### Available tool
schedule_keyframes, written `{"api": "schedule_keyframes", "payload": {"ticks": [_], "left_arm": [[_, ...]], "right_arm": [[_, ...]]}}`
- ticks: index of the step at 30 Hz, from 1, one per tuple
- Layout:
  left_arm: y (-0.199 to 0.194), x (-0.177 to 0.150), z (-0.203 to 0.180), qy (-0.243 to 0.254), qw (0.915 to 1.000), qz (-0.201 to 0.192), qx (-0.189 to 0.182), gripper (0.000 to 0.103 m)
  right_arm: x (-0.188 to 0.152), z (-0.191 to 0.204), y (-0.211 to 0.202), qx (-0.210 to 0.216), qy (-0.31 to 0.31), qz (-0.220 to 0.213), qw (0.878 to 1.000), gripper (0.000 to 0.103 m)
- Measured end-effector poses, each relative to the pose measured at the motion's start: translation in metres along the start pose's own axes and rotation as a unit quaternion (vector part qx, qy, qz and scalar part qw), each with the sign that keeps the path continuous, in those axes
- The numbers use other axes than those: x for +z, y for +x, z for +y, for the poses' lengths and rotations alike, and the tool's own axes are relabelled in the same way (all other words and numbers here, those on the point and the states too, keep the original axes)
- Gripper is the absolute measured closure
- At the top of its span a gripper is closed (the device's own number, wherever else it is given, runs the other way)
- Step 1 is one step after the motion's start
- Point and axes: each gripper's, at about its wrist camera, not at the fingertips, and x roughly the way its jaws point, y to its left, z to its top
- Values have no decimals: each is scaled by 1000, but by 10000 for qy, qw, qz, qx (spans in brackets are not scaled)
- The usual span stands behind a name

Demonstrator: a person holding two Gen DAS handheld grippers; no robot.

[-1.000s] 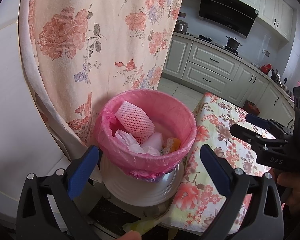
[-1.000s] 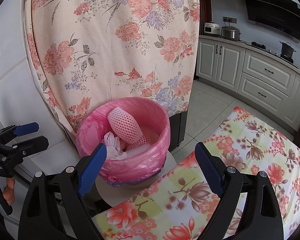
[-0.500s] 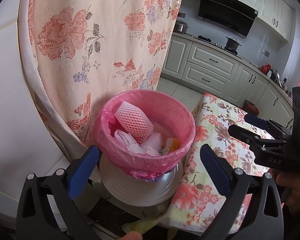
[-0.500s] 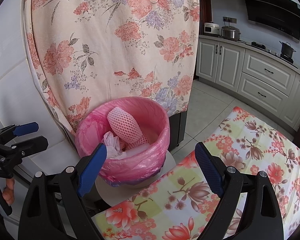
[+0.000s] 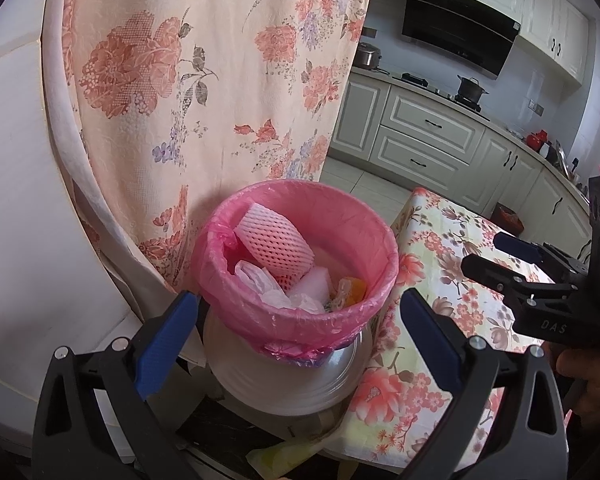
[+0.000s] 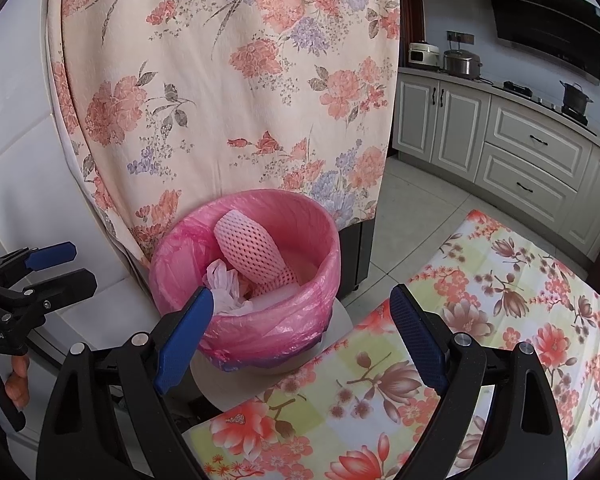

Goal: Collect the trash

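Between both jaws, ahead: pink-lined bin (image 5: 300,272) holding trash; left gripper (image 5: 300,344), right gripper (image 6: 304,336) agape, empty

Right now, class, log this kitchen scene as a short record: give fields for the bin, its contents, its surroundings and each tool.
bin: white bin with a pink liner, beside the table
contents: pink foam fruit net, white plastic bags, an orange scrap
behind bin: floral curtain
table: floral tablecloth
left tool: open, empty, aimed at the bin
right tool: open, empty, aimed at the bin
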Motion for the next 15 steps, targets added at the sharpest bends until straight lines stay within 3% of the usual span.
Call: {"api": "schedule_keyframes", "payload": {"ticks": [15], "left_arm": [[4, 2, 0, -100, 9999, 126, -33, 5]], "right_arm": [[-1, -1, 4, 9, -9, 51, 10000, 18]]}}
